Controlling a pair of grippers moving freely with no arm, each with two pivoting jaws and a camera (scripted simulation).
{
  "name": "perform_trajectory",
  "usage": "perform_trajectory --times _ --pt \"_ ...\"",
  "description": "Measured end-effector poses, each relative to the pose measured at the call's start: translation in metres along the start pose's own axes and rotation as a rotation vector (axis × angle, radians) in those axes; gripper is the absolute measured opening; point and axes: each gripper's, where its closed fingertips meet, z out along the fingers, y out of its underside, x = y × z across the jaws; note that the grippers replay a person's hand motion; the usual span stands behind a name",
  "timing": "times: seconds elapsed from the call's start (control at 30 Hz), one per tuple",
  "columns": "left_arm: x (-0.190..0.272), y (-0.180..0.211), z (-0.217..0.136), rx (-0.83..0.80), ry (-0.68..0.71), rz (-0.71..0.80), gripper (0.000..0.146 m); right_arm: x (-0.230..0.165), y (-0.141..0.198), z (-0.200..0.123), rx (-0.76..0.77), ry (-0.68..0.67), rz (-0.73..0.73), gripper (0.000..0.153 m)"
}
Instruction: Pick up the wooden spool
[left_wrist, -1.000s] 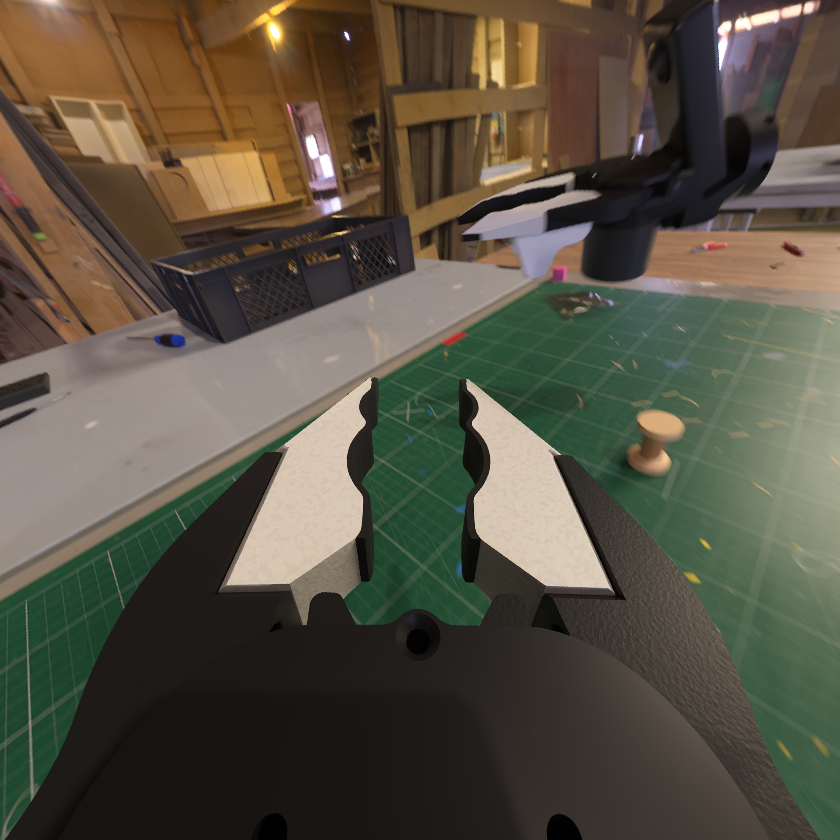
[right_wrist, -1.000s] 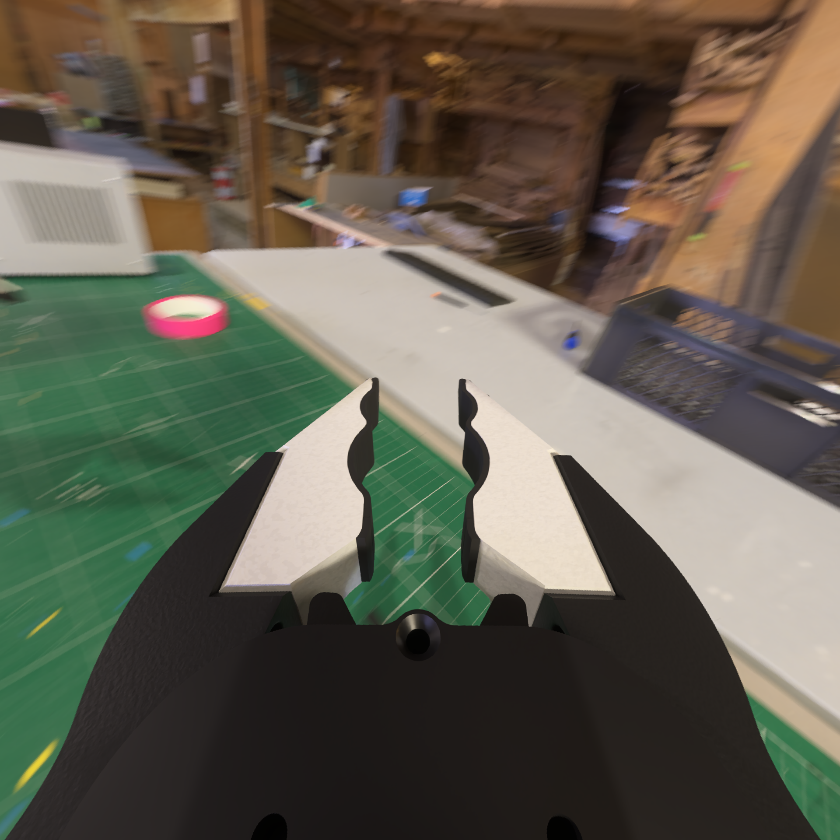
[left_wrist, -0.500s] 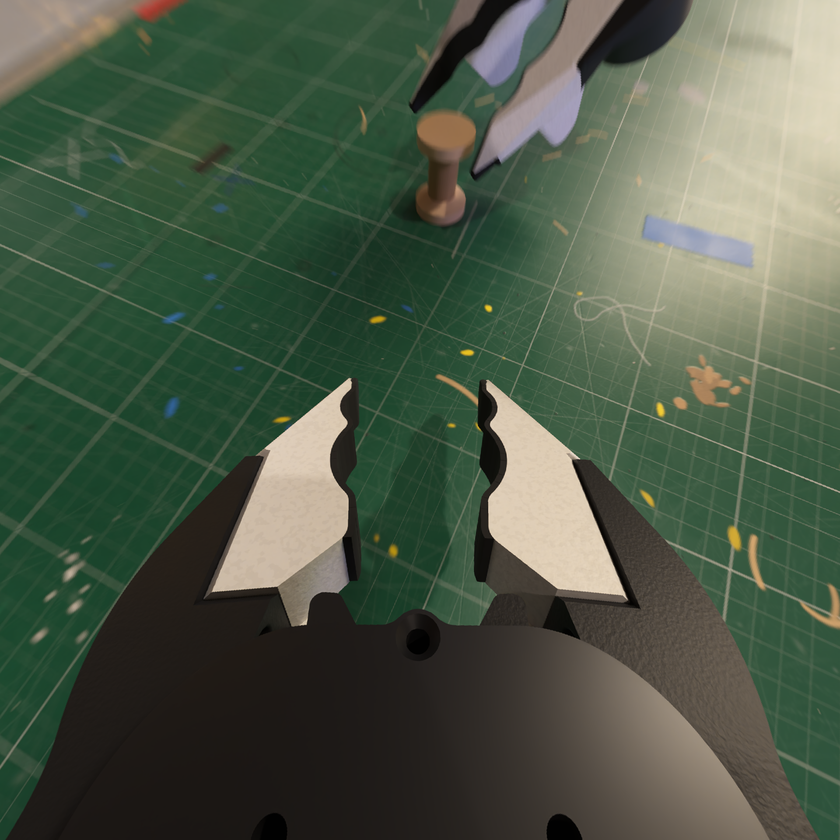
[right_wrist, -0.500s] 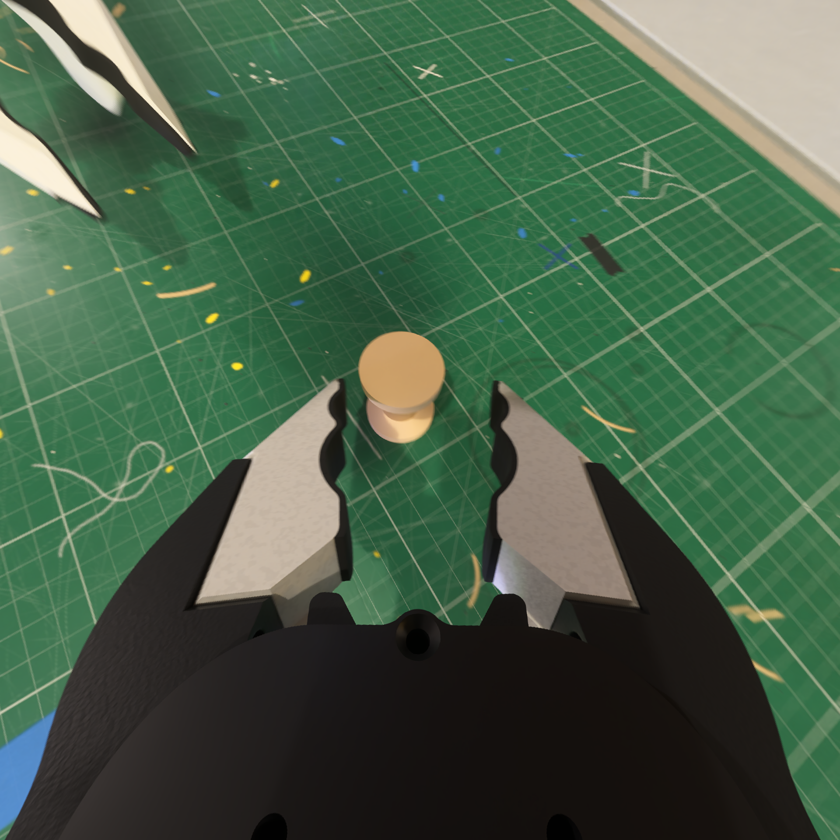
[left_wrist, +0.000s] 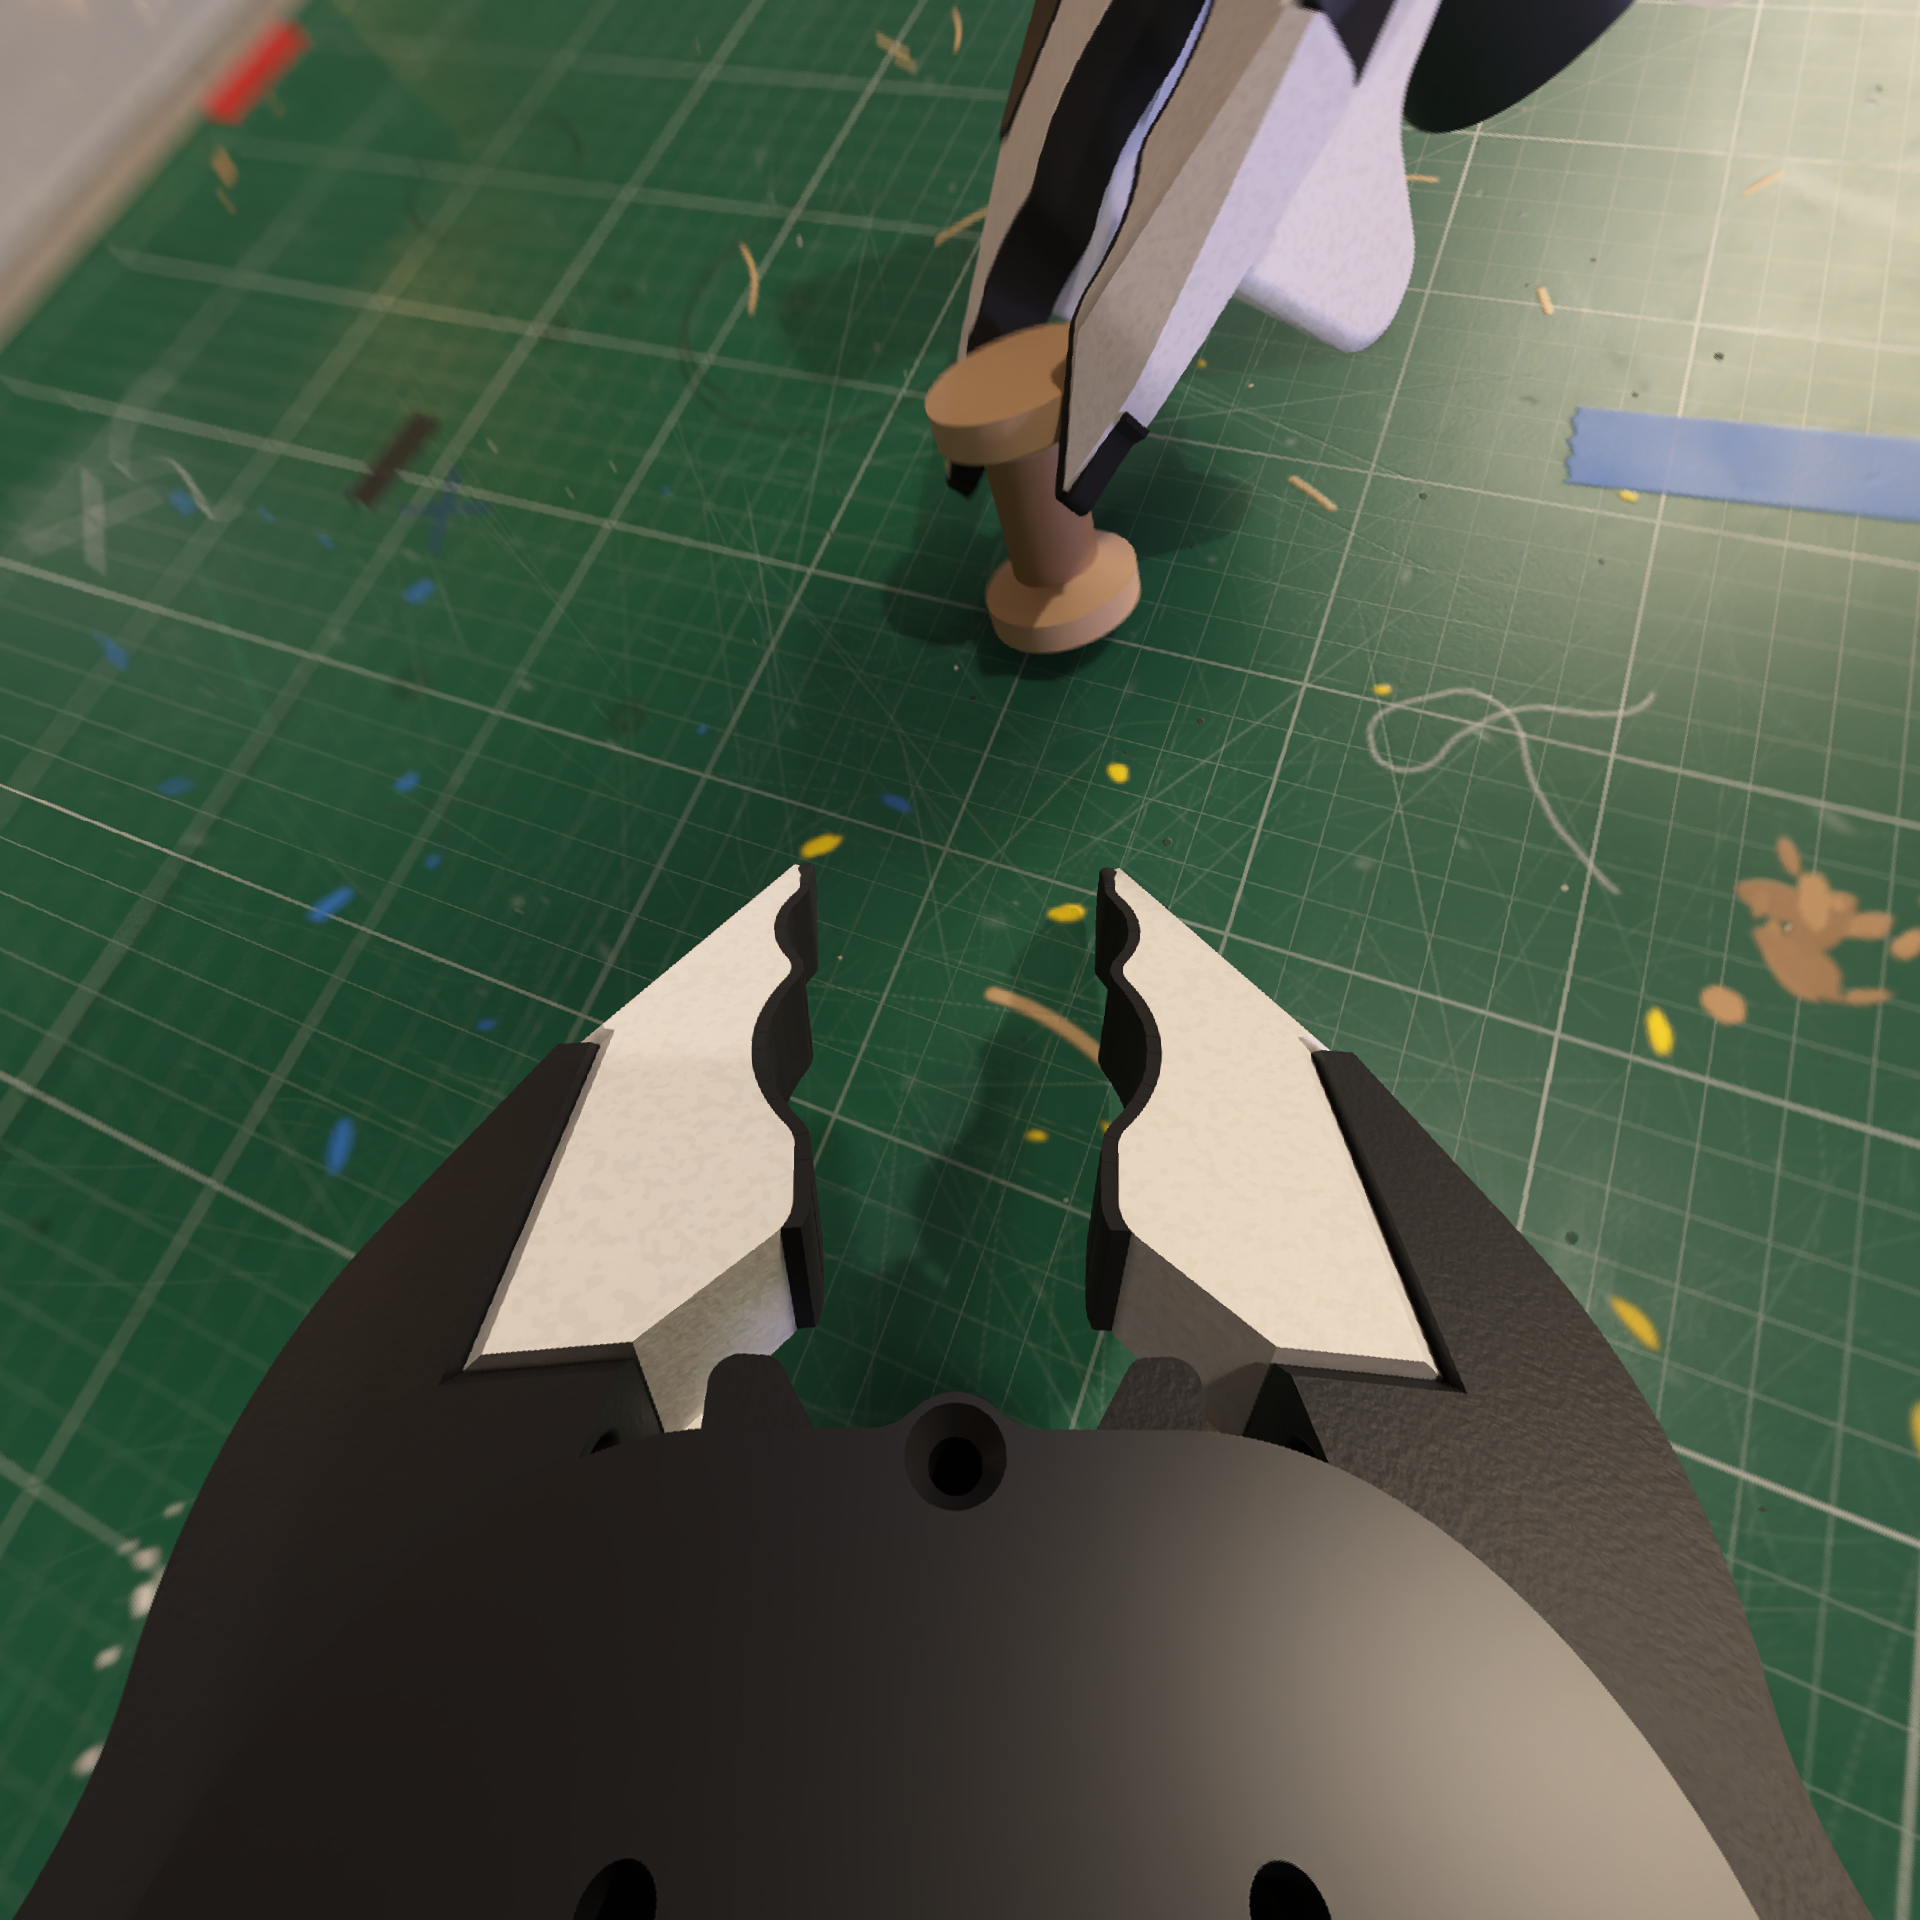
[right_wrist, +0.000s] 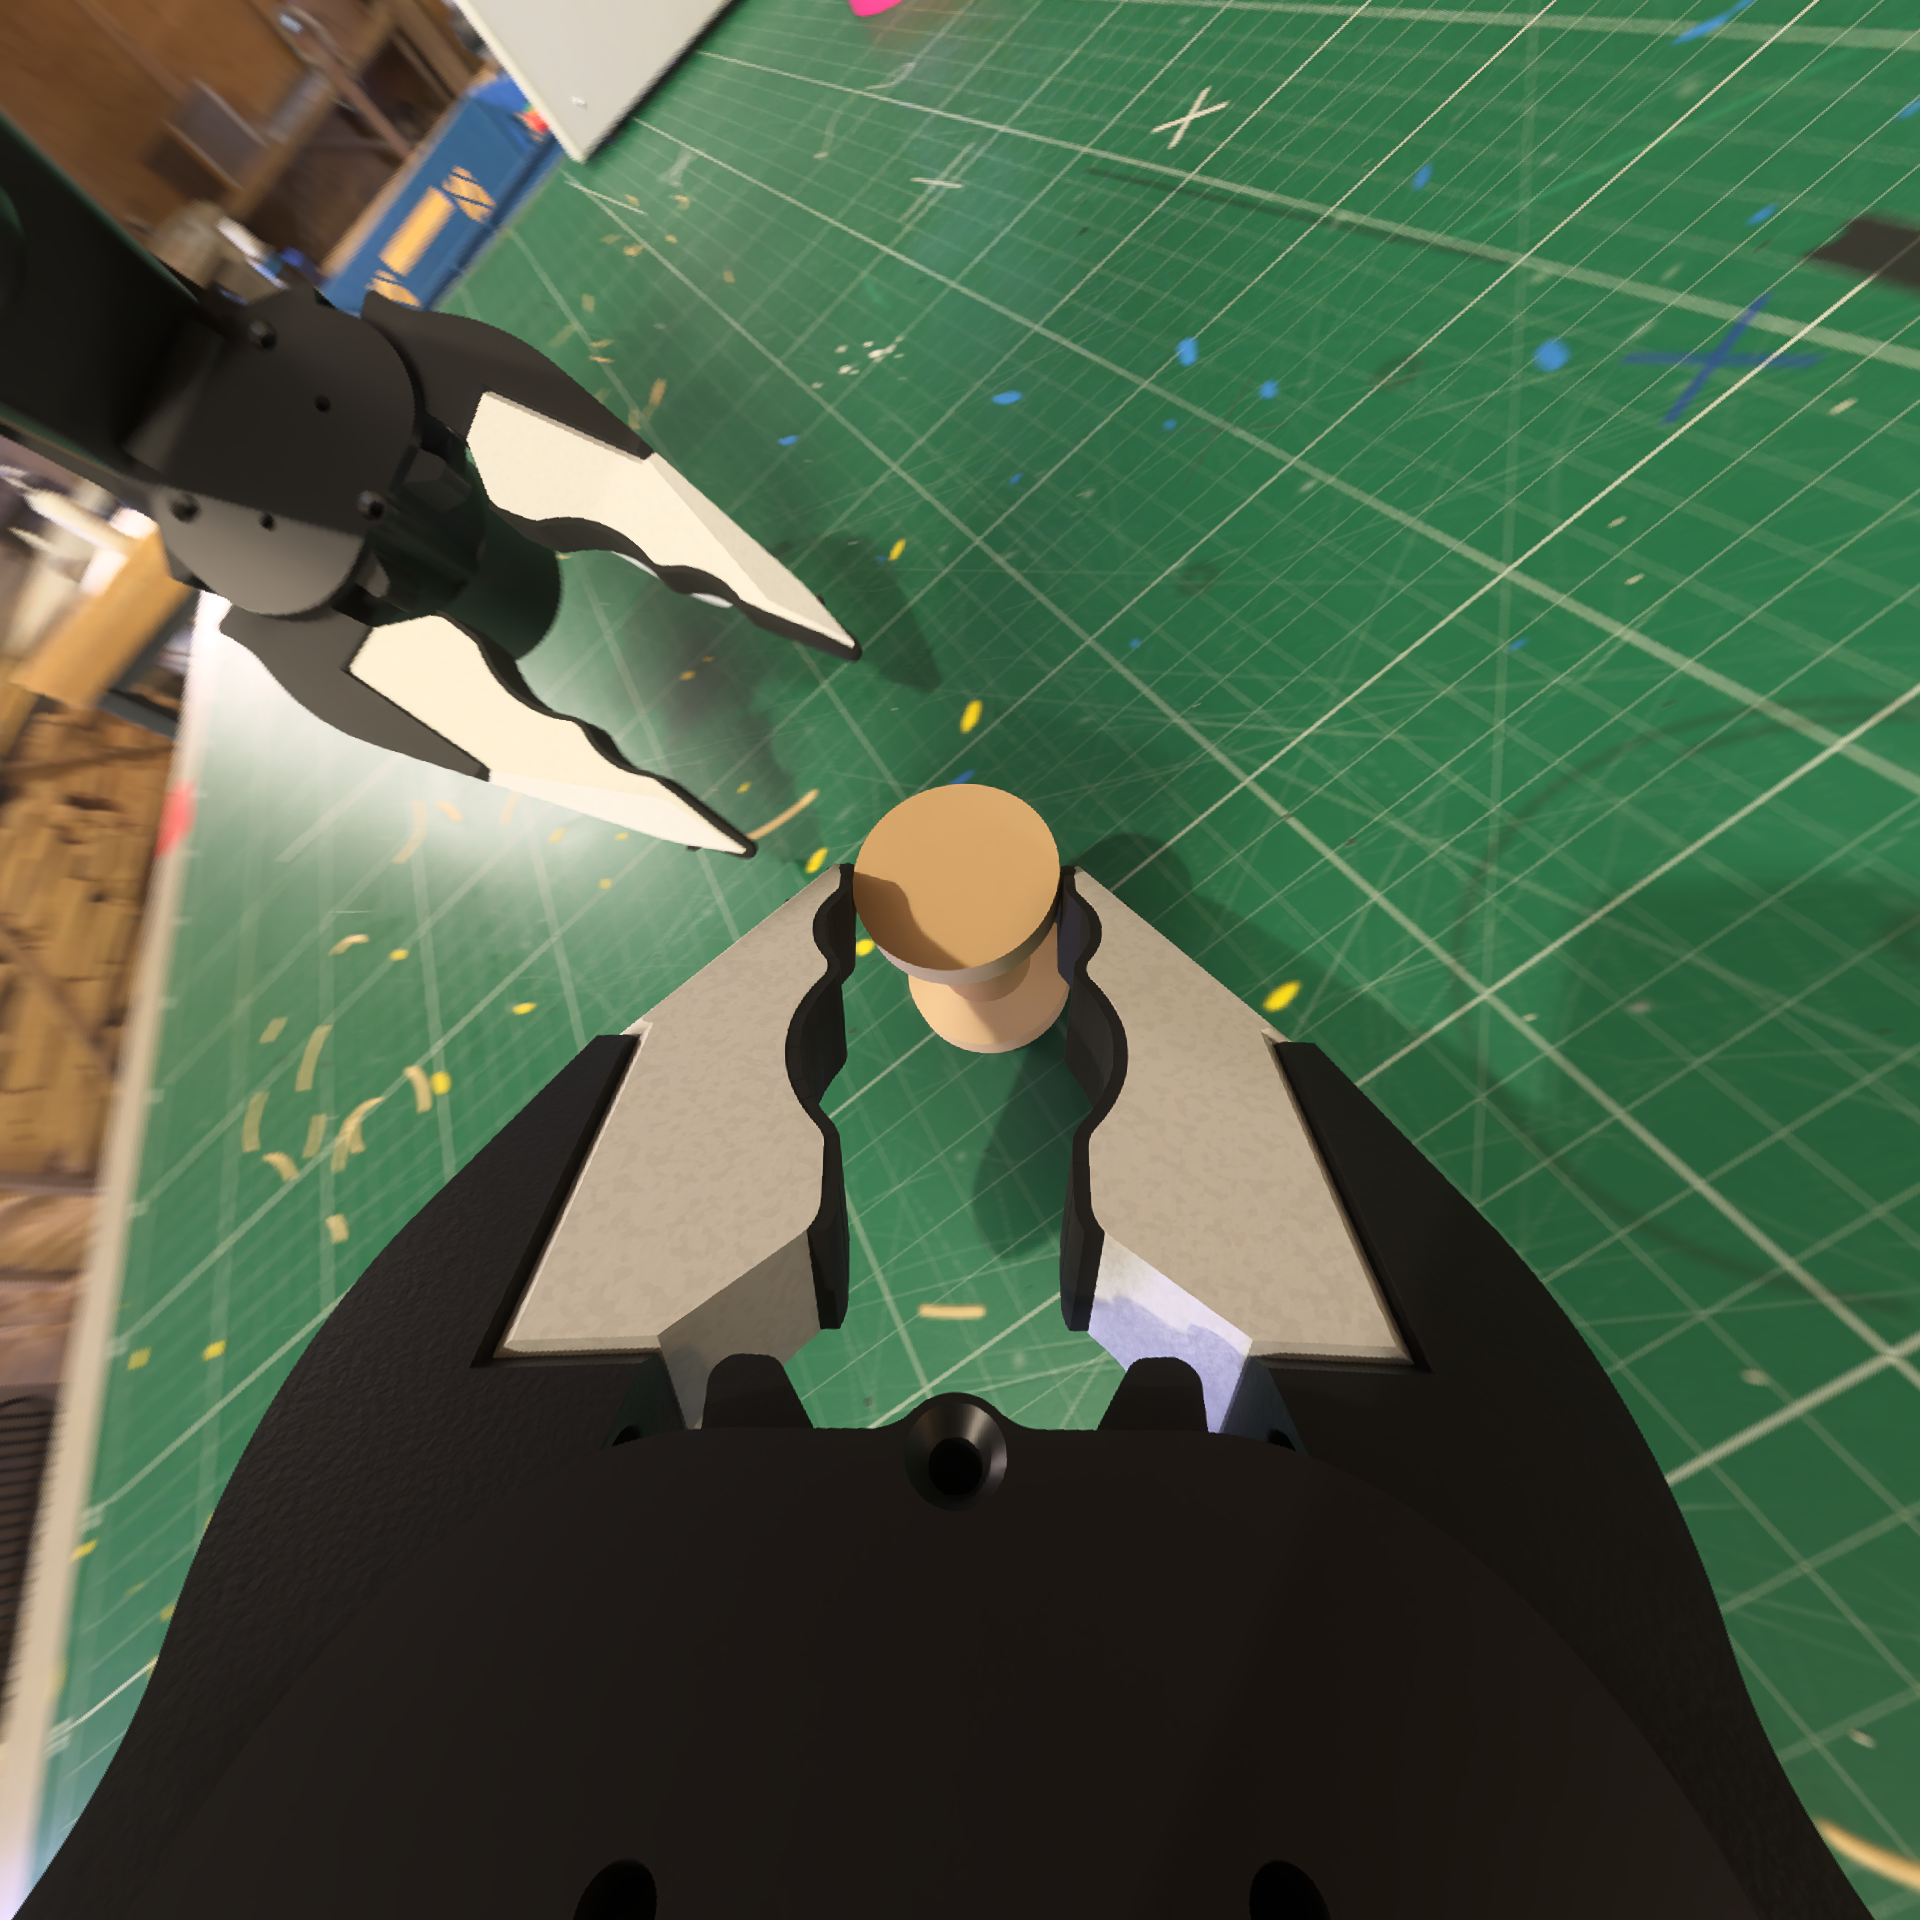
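Wooden spool (right_wrist: 956, 899) clamped between right hand-held gripper (right_wrist: 956, 883) fingertips

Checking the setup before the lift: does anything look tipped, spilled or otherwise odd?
The wooden spool leans instead of standing straight, its top flange pinched by the right tongs. The green mat is littered with shavings and paint flecks, plus a loose thread and blue tape. The left tongs are empty.

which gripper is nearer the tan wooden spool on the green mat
Right. The right gripper has its fingertips on either side of the tan wooden spool's top disc. The left gripper is open and empty, short of the spool.
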Motion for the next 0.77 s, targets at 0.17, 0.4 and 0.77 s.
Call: perform_trajectory --times 0.17,0.4,0.77 --pt "0.005 -0.011 -0.029 0.13 -0.117 0.241 0.054 -0.016 0.007 -0.007 -0.016 -0.132 0.109 0.039" --pt "0.032 -0.017 -0.048 0.207 -0.119 0.598 0.055 -0.028 0.008 -0.006 -0.022 -0.24 0.218 0.039" --pt "0.041 -0.017 -0.051 0.204 -0.1 0.659 0.055 -0.034 0.007 -0.004 -0.013 -0.27 0.177 0.039"
